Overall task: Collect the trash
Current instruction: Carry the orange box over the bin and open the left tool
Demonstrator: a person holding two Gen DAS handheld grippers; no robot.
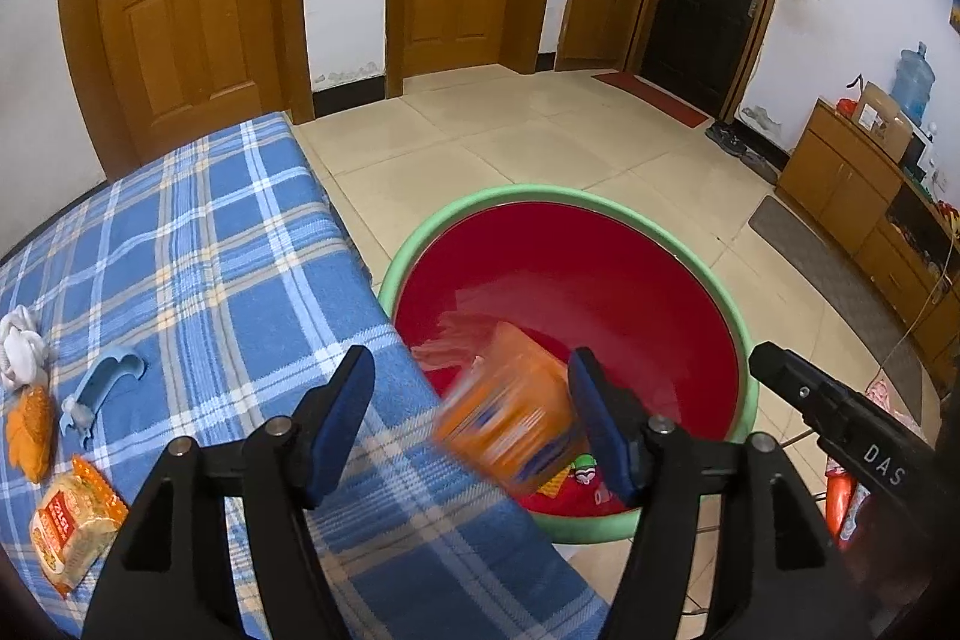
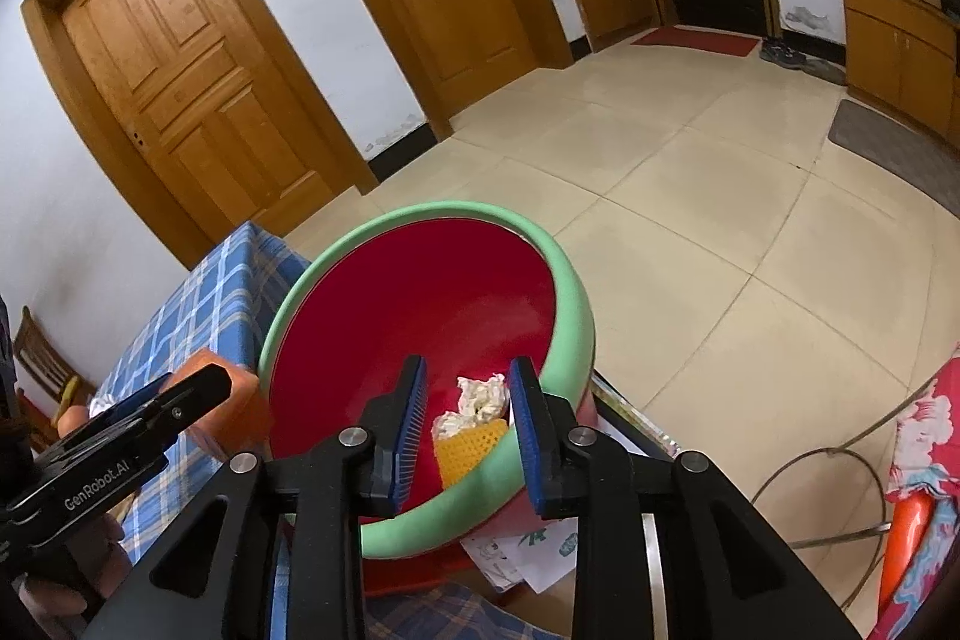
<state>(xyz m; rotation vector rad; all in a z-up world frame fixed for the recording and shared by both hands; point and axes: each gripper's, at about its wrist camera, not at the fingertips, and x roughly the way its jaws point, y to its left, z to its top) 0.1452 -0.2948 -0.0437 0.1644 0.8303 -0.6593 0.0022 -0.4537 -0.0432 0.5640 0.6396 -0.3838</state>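
Left gripper (image 1: 474, 418): jaws wide, blurred orange snack packet (image 1: 516, 418) loose between them.
Right gripper (image 2: 468, 436): part-open, empty.
Tip: stay centred over the green-rimmed red plastic basin (image 1: 456, 214).

A bench (image 1: 252, 244) covered with a blue plaid cloth carries, near its left edge, a white knotted rope toy (image 1: 18, 349), an orange mesh piece (image 1: 30, 430), a light blue plastic clip (image 1: 99, 388) and a packet of biscuits in an orange wrapper (image 1: 75, 526). Beside the bench, a basin (image 1: 420, 238) with a green rim and red inside stands over the beige tiled floor (image 1: 510, 130). Farther off on the floor lie a red doormat (image 1: 651, 97) and a grey mat (image 1: 828, 268).
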